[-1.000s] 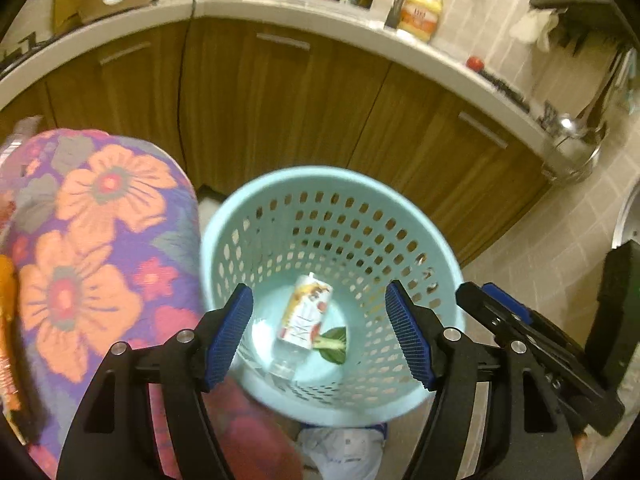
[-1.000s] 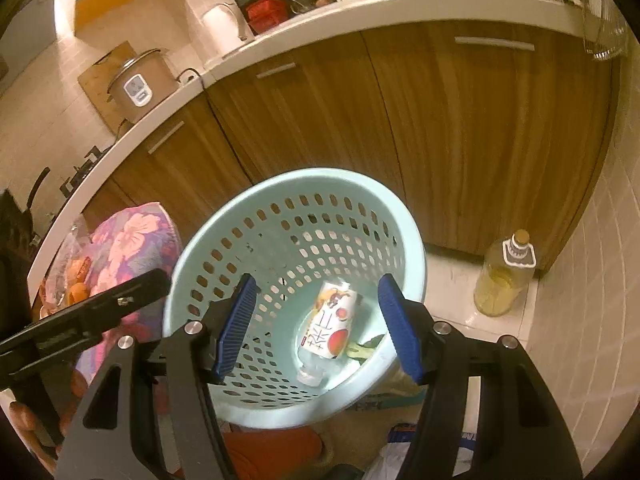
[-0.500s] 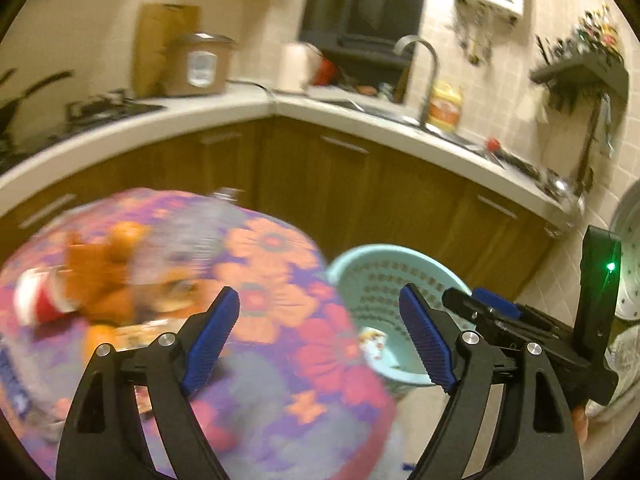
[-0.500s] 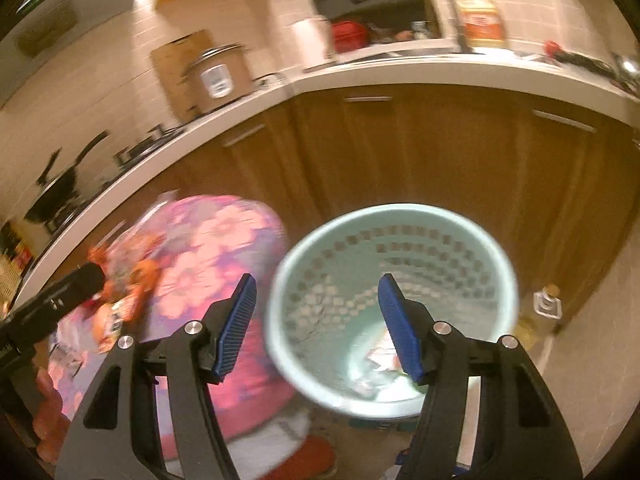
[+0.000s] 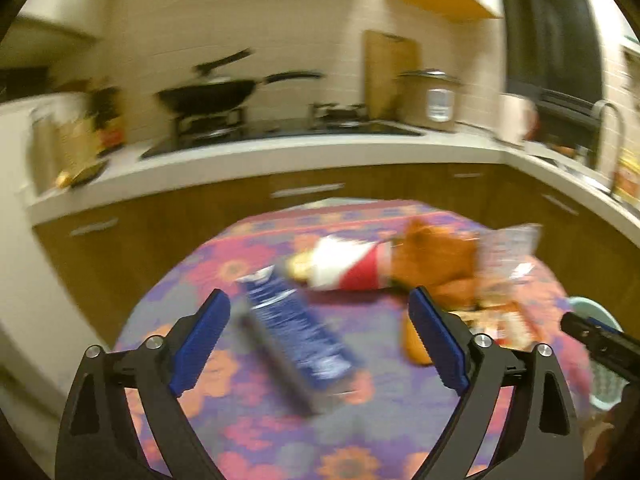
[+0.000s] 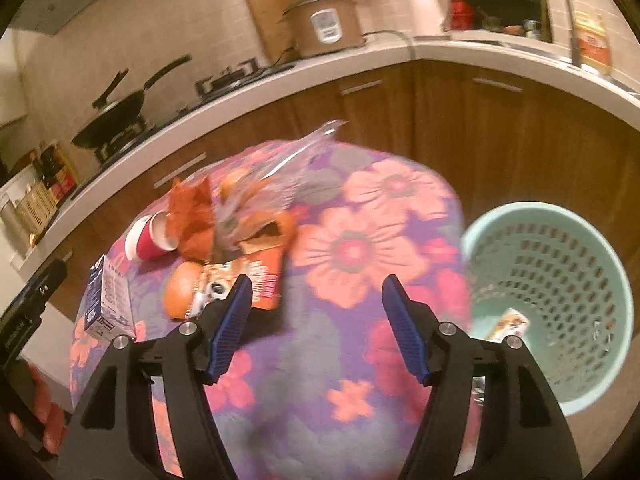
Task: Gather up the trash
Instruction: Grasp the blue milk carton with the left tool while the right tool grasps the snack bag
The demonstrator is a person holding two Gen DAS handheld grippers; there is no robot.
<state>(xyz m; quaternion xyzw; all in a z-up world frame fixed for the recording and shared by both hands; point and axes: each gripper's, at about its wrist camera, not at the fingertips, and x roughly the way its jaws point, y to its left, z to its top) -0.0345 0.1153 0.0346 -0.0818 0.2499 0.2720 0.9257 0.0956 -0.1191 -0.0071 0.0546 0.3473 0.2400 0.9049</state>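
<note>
I've swung both grippers off the teal basket (image 6: 560, 280) and onto the floral table (image 6: 360, 240) since a second ago; back then both cameras looked straight down into the basket. My read: one drop-off is done and I'm lining up the next pick.

Left gripper (image 5: 320, 340): jaws opening, near full width, holding nothing. The blue carton (image 5: 296, 328) shows between the pads but they don't touch it. Right gripper (image 6: 316, 328): jaws opening, about two-thirds wide, empty, bare tablecloth between the pads.

Everything placed against the table:
- 1 basket, on the floor just beside the table's right edge. 1 small printed bottle (image 6: 508, 324) lies in its bottom; other scraps in there are too small to identify.
- 1 blue carton, on its side near the table's left edge.
- 1 crumpled clear bag (image 6: 280, 168), top of the pile at the far side.
- 1 brown paper wad (image 6: 192, 216), touching the bag.
- 1 orange-red printed packet (image 6: 256, 272), front of the pile.
- 1 red-and-white paper cup (image 6: 148, 236), tipped over, left of the wad.
- 1 orange round thing (image 6: 180, 288), just beside the packet; fruit or bun, can't tell.

So at least six pieces still on the table.
</note>
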